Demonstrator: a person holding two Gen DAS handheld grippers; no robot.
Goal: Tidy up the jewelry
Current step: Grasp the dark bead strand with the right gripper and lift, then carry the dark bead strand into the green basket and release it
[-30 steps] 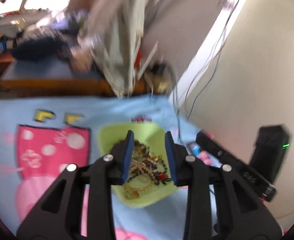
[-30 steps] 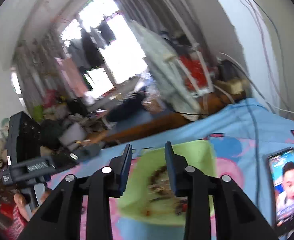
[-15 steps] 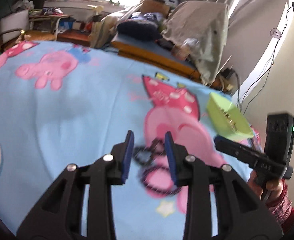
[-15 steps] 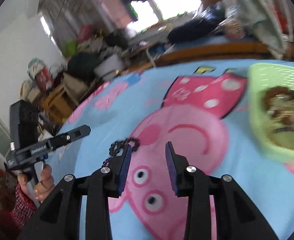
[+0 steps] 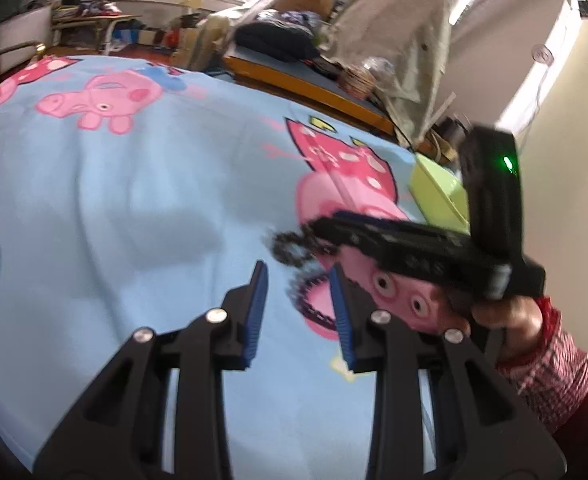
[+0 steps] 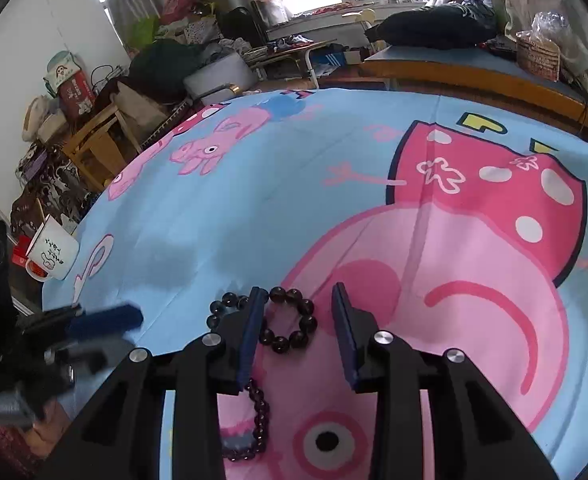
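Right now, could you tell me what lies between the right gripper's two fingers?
In the right wrist view, the open right gripper has part of a dark beaded bracelet between its fingers, lying on the cartoon bedsheet; the left finger covers some beads.

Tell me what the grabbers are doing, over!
Left gripper open, empty. Right gripper open, straddling the dark bead bracelet on the bedsheet. Green basket beyond; nothing blocking.

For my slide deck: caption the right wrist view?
Open right gripper poised over dark bead bracelet on cartoon-pig blanket.
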